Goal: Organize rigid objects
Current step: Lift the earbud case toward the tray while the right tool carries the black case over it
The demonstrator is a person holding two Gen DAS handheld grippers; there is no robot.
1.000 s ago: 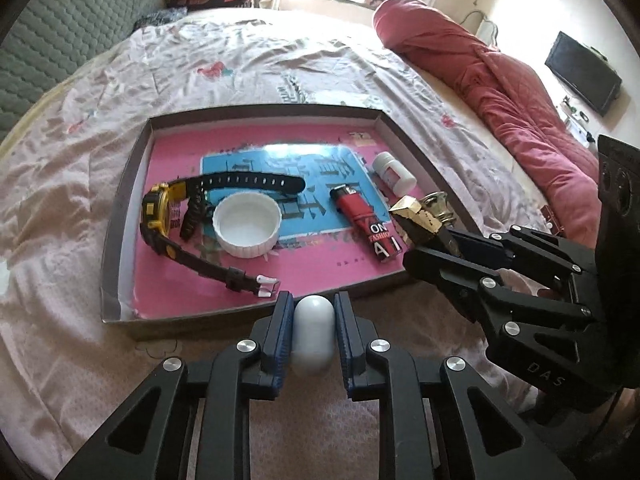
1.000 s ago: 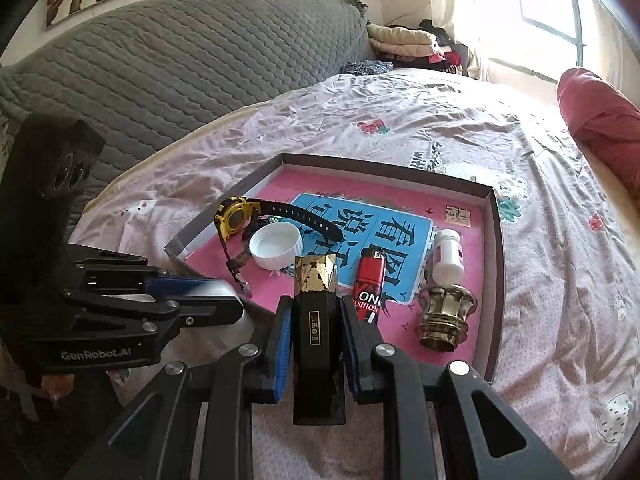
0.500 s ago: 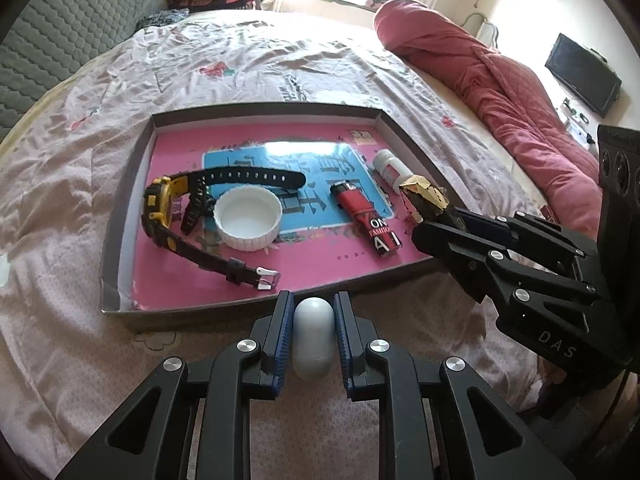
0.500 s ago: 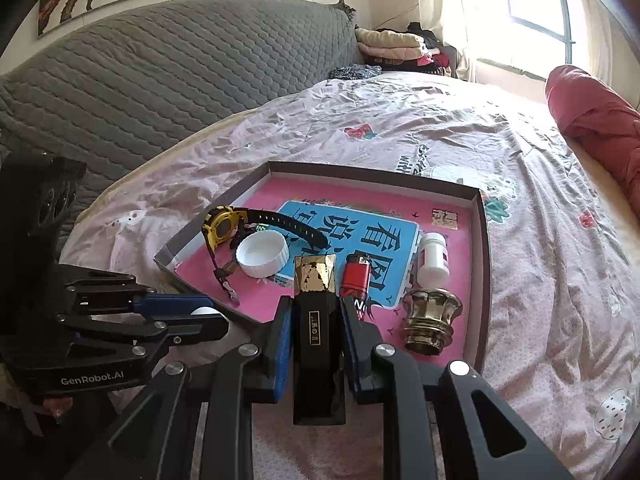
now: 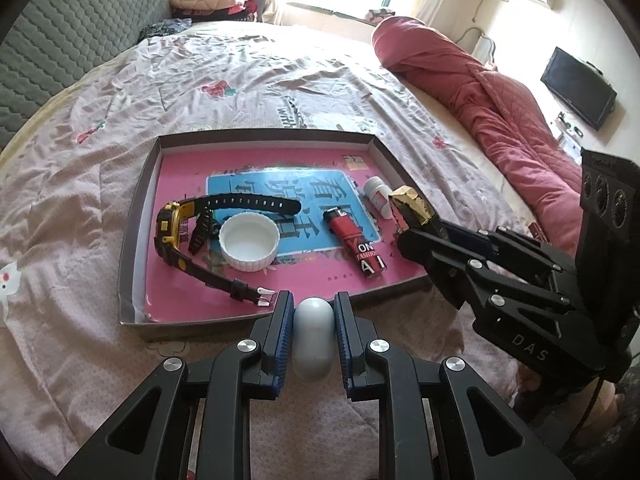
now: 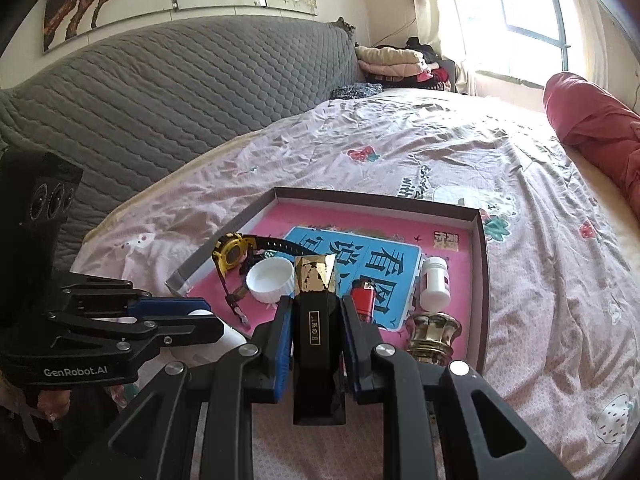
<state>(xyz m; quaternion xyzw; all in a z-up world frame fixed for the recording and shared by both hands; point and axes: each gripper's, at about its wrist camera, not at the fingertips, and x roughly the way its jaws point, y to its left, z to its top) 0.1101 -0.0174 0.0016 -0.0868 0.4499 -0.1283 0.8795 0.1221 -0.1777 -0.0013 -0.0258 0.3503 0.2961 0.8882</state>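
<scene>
Across the bed (image 5: 248, 80), the tray (image 5: 138, 208) is already holding five items, while the left hand-held gripper (image 5: 313, 312) is clamping a white capsule (image 5: 313, 338) at six o'clock and the right hand-held gripper (image 6: 316, 312) is gripping a black-and-gold bottle (image 6: 316, 320), both awaiting placement.

White capsule (image 5: 313, 338) near tray (image 5: 138, 216), black bottle (gold-capped) (image 6: 316, 320), perhaps perfume
</scene>
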